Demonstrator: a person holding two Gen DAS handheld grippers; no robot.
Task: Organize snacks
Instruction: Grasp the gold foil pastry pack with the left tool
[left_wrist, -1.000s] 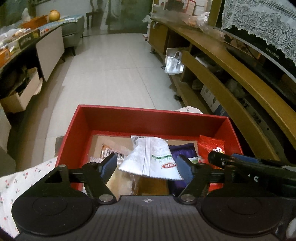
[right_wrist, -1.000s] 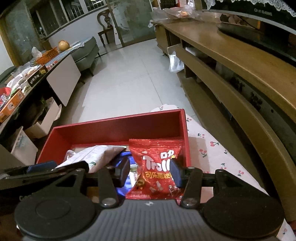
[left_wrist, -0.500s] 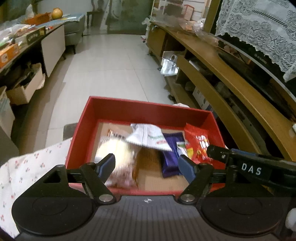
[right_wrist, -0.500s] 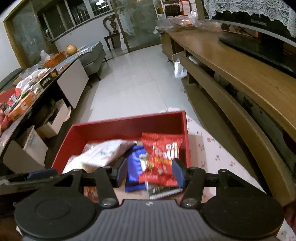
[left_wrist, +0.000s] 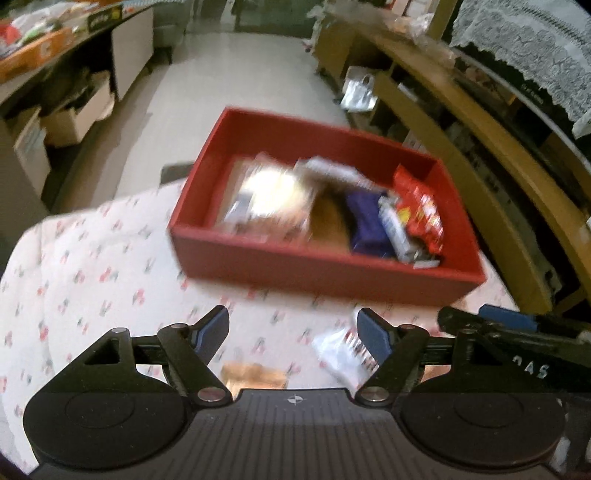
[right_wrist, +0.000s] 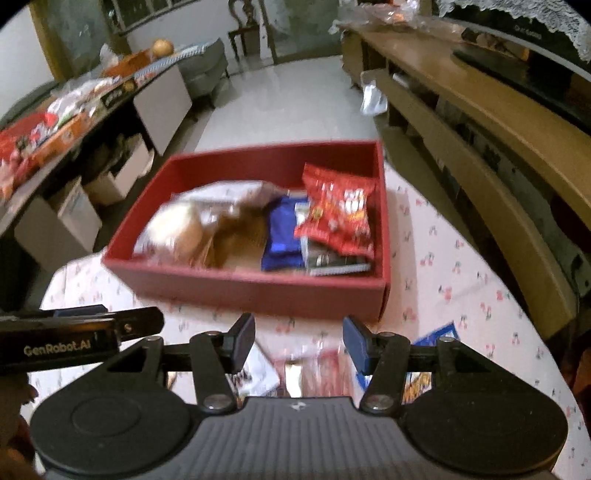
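Note:
A red box (left_wrist: 317, 266) (right_wrist: 258, 291) stands on a cherry-print tablecloth (left_wrist: 92, 266). It holds several snacks: a red bag (right_wrist: 338, 210) (left_wrist: 419, 210) at the right, a blue pack (right_wrist: 282, 234) (left_wrist: 365, 225), and pale blurred packs (right_wrist: 181, 229) (left_wrist: 273, 192) at the left. My left gripper (left_wrist: 293, 332) is open and empty, above the cloth in front of the box. My right gripper (right_wrist: 299, 341) is open and empty, also in front of the box. Loose snack packs lie on the cloth below the grippers: a white pack (left_wrist: 343, 354), a red pack (right_wrist: 325, 373), a blue-edged pack (right_wrist: 436, 336).
A long wooden shelf unit (right_wrist: 480, 122) (left_wrist: 480, 147) runs along the right side. A cluttered dark counter (right_wrist: 74, 110) and cardboard boxes (left_wrist: 74, 114) stand at the left. Tiled floor (left_wrist: 236, 74) lies beyond the table. Each gripper's side shows in the other's view (right_wrist: 74, 332) (left_wrist: 517, 332).
Both grippers have pulled back and up from the box. The white pack and the red bag, earlier between the fingers, now lie in the box. The frames are motion-blurred.

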